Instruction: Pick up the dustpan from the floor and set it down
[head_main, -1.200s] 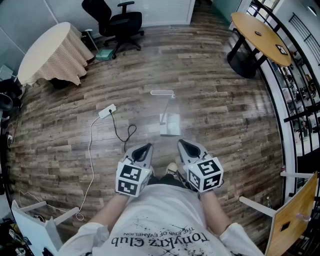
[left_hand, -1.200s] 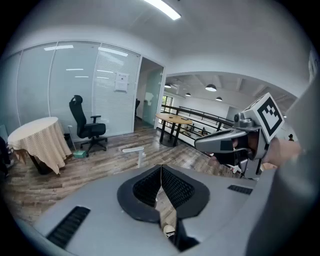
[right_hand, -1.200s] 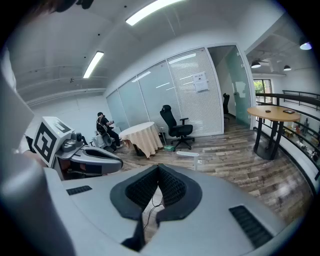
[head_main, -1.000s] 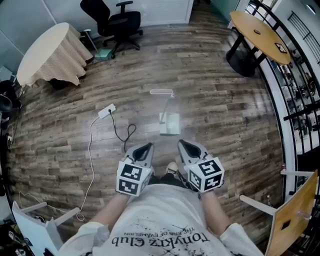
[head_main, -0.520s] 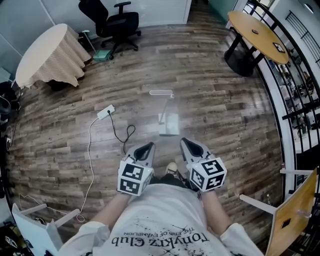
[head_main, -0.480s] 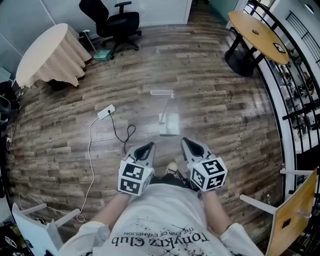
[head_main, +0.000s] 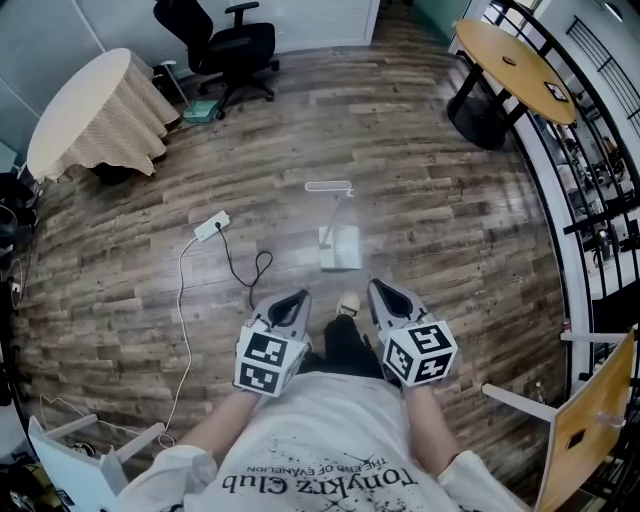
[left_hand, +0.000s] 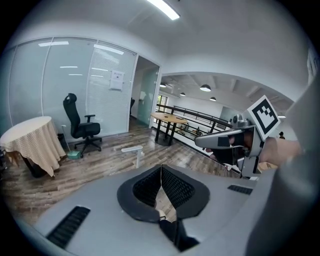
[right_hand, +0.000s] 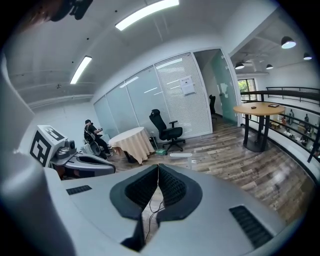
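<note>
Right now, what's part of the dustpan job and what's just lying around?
Job: dustpan; left gripper and right gripper, both shut and empty.
Lying about: power strip, office chair, cloth-covered table, wooden table.

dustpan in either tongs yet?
No, the dustpan stands alone on the floor ahead, while the left tongs and right tongs are shut on nothing.
</note>
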